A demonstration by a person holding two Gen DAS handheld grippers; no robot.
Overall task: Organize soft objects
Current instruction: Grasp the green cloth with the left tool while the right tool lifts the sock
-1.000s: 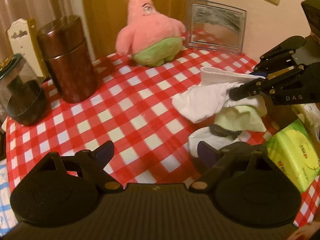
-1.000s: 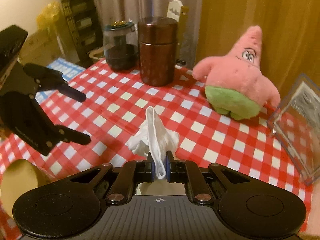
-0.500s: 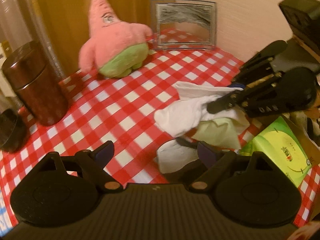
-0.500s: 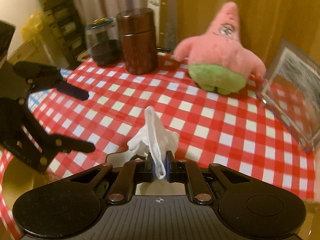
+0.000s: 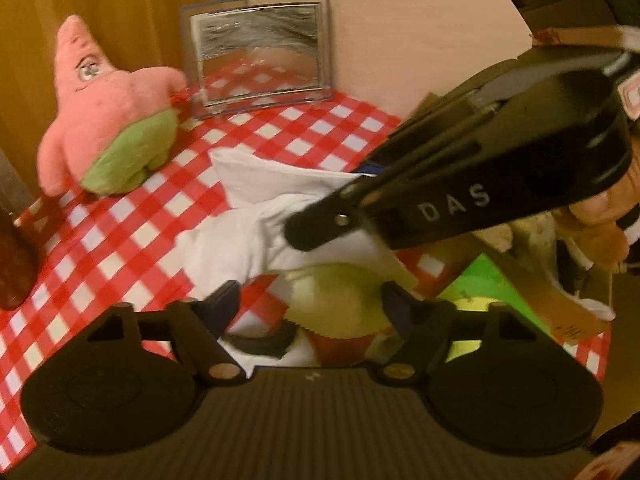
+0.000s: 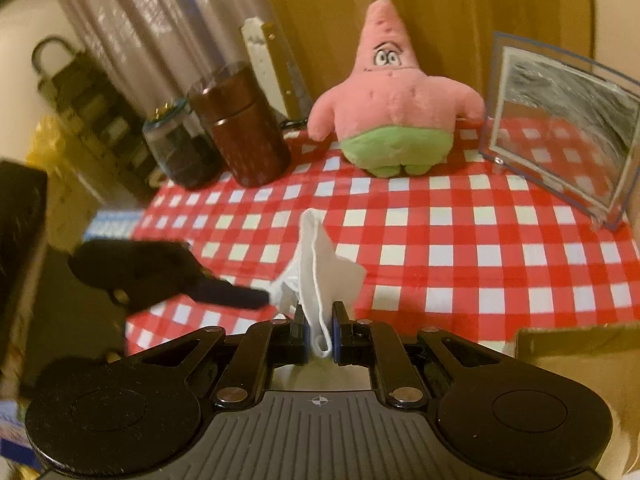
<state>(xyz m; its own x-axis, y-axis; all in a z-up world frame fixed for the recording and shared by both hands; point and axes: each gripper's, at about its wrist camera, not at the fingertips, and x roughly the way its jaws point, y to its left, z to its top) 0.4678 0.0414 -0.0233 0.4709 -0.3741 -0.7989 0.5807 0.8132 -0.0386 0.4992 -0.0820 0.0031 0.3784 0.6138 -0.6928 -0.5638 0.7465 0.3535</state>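
The right gripper (image 6: 320,334) pinches a white cloth (image 6: 320,264) above the checked tablecloth (image 6: 480,240); its long fold runs away toward the pink plush (image 6: 392,104). The left gripper (image 5: 312,300), jaws closing, straddles a yellow-green cloth (image 5: 340,300) without touching.

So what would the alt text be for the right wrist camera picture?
The right gripper pinches a white cloth over a red-checked tablecloth; the left gripper reaches in beside it. Behind stand a pink plush star, brown canister and mirror.
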